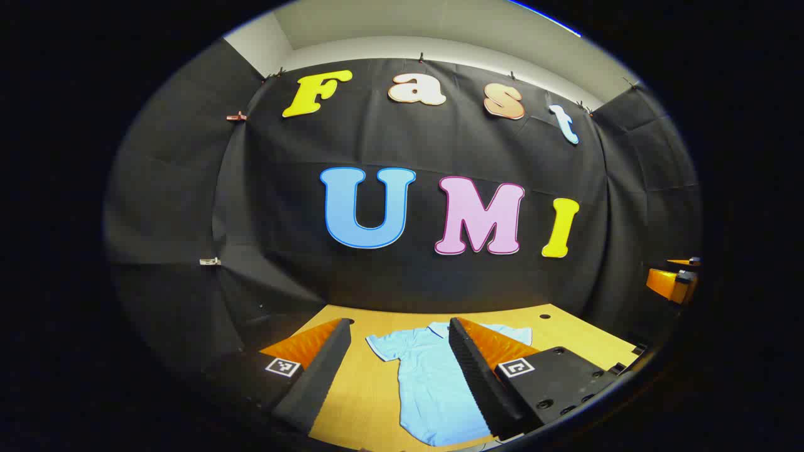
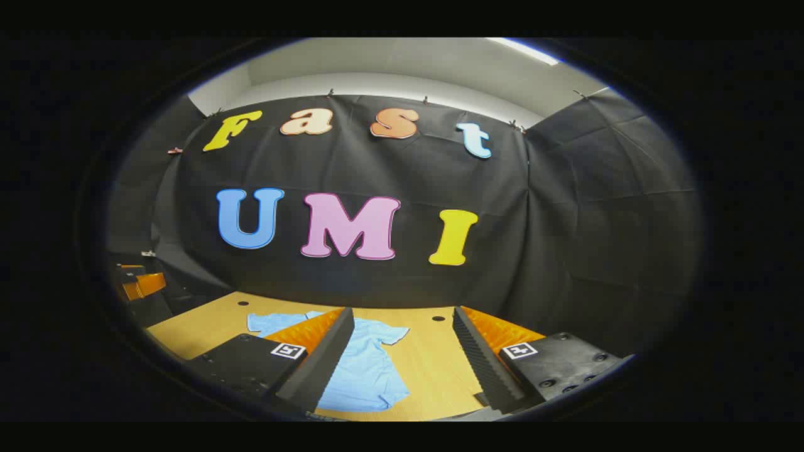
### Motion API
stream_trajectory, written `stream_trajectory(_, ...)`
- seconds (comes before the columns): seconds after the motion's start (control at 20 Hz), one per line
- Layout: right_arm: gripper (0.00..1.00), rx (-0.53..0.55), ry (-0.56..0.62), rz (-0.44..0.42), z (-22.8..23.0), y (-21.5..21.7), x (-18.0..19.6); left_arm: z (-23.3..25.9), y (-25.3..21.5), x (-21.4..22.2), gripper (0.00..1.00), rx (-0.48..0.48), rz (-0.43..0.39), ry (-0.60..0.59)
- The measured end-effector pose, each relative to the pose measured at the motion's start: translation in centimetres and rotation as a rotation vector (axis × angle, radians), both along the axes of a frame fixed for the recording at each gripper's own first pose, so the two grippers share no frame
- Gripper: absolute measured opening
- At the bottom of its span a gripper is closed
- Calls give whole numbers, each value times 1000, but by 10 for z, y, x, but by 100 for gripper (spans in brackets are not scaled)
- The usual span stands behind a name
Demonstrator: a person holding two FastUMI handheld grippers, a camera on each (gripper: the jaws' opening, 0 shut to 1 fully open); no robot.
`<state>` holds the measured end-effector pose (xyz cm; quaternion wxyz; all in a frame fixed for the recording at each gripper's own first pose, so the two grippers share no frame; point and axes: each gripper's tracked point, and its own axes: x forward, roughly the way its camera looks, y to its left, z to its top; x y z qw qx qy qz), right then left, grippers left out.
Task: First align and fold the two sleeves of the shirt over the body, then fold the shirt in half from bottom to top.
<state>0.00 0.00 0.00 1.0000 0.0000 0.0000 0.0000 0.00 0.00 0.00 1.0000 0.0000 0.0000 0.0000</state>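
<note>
Here a light blue shirt (image 1: 433, 383) lies flat on the wooden bench (image 1: 370, 389), with its collar toward the black cloth wall (image 1: 440, 150) and its hem toward the cameras. Both short sleeves are spread out to the sides (neither one is folded over the body yet).

In the left gripper view, the left tongs (image 1: 396, 370) hang above the bench with the two fingers wide apart and nothing between them. The one finger (image 1: 317, 373) is over bare wood beside the shirt, and the other finger (image 1: 480, 383) covers a part of the shirt's far side. At the right edge of this view a piece of the other gripper (image 1: 673, 282) shows, higher and well apart.

In the right gripper view, the right tongs (image 2: 402, 364) are also spread open and empty, above the bench (image 2: 433, 370). The shirt (image 2: 364, 370) is seen low and to the left, partly behind one finger (image 2: 320, 364); the other finger (image 2: 483, 364) is over bare wood. The left gripper (image 2: 141, 285) shows at the left edge.
</note>
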Motion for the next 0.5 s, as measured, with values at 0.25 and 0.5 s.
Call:
stream_trajectory(0.25, 97, -11, 5, -3, 4, -2, 2, 3, 7, 2, 98, 34, 21, -20)
stream_trajectory(0.5, 97, -1, 36, 2, 0, 1, 18, 0, -5, 7, 98, 34, -21, 7)
